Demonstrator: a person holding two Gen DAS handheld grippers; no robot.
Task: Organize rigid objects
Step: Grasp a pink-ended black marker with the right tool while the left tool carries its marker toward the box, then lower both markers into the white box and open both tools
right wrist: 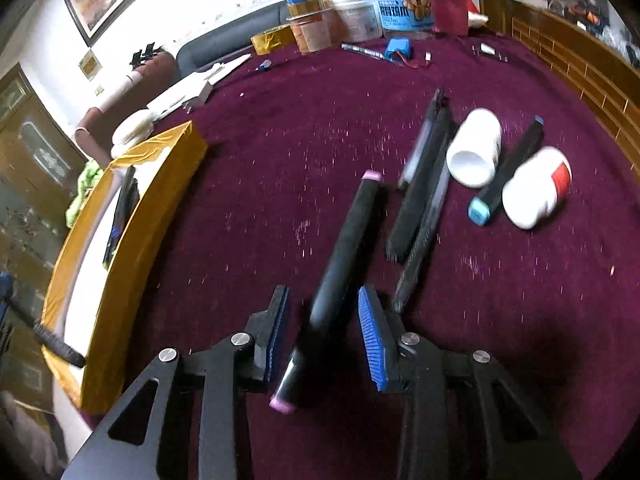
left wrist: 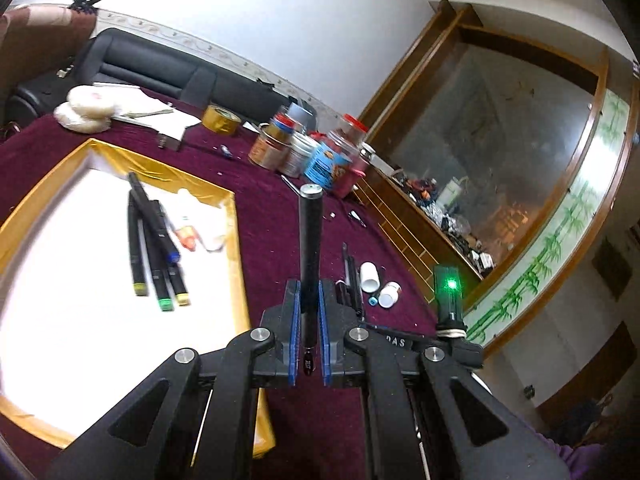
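My left gripper (left wrist: 309, 292) is shut on a black pen with a silver end (left wrist: 310, 240) and holds it above the maroon tablecloth, right of the gold-rimmed white tray (left wrist: 236, 216). Several black markers (left wrist: 154, 248) lie in the tray. My right gripper (right wrist: 324, 300) is open, its jaws on either side of a black marker with pink ends (right wrist: 340, 272) lying on the cloth. To its right lie more black pens (right wrist: 424, 196), a blue-tipped marker (right wrist: 508, 168) and two white bottles (right wrist: 476, 148) on their sides.
Jars and tins (right wrist: 360, 4) stand at the table's far edge, with a gold tape roll (left wrist: 220, 120), papers and a blue battery (right wrist: 396, 50). A wooden cabinet (left wrist: 440, 184) borders the table. The gold tray (right wrist: 132, 220) shows at the left in the right wrist view.
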